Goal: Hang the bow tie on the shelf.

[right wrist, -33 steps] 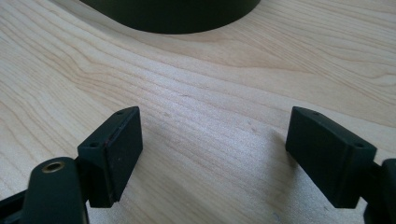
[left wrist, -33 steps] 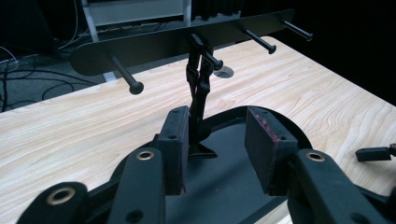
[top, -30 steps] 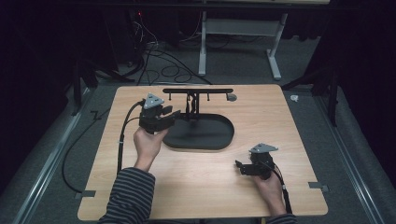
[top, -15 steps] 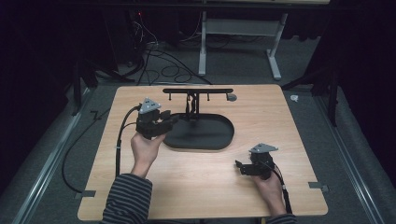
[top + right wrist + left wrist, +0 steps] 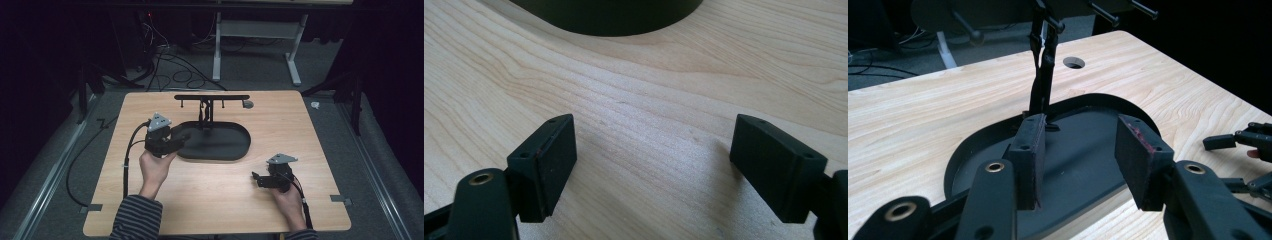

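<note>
Left gripper [image 5: 176, 141] hovers at the tray's [image 5: 235, 150] nine o'clock rim, jaws just widening, nothing between, presumably for its stand [image 5: 1042, 75]. Right gripper [image 5: 260, 179], spread empty, waits at five o'clock.

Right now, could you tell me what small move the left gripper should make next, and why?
Probably ease the left gripper forward to the stand's post. Its jaws have just been opening, with nothing between them, and they hang over the tray's near rim, short of the post. The right gripper rests open over bare table.
</note>
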Tool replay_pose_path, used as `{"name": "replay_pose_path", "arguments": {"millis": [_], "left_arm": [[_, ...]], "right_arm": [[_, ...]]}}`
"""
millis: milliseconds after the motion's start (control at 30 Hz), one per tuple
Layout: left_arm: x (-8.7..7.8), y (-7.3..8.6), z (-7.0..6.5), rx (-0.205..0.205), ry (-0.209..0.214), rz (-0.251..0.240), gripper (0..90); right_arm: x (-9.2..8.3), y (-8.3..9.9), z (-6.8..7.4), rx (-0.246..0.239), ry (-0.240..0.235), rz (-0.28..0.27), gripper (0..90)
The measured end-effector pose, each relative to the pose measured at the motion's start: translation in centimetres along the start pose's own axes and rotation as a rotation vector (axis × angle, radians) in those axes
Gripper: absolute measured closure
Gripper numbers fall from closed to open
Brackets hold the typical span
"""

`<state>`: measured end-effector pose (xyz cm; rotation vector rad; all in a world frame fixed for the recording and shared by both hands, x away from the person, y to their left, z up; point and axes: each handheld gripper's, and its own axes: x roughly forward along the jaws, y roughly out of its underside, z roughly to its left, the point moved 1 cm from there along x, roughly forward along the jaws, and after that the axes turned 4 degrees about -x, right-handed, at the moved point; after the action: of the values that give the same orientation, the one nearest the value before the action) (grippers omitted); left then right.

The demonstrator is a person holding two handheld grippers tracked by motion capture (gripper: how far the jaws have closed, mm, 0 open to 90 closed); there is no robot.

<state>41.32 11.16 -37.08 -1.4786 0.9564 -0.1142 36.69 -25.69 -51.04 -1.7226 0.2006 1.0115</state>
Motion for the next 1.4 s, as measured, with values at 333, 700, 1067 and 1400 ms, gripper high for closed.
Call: {"name": "replay_pose_path", "arguments": {"millis": [333, 700, 1067, 1400], "left_arm": [[-0.7, 0.7, -0.3, -0.008, 0.012, -0.013, 55.1], [-1.1, 1.3, -0.5, -0.011, 0.016, -0.017, 55.0], [-1.3, 2.3, -0.5, -0.029, 0.02, -0.017, 54.9], [-2.0, 3.2, -0.5, -0.033, 0.013, -0.011, 54.8]], "right_arm": [[0.0, 0.0, 0.0, 0.0, 0.0, 0.0, 20.1], [0.0, 0.0, 0.0, 0.0, 0.0, 0.0, 20.1], [0.0, 0.0, 0.0, 0.0, -0.001, 0.001, 20.1], [0.0, 0.0, 0.0, 0.0, 0.0, 0.002, 20.1]]}}
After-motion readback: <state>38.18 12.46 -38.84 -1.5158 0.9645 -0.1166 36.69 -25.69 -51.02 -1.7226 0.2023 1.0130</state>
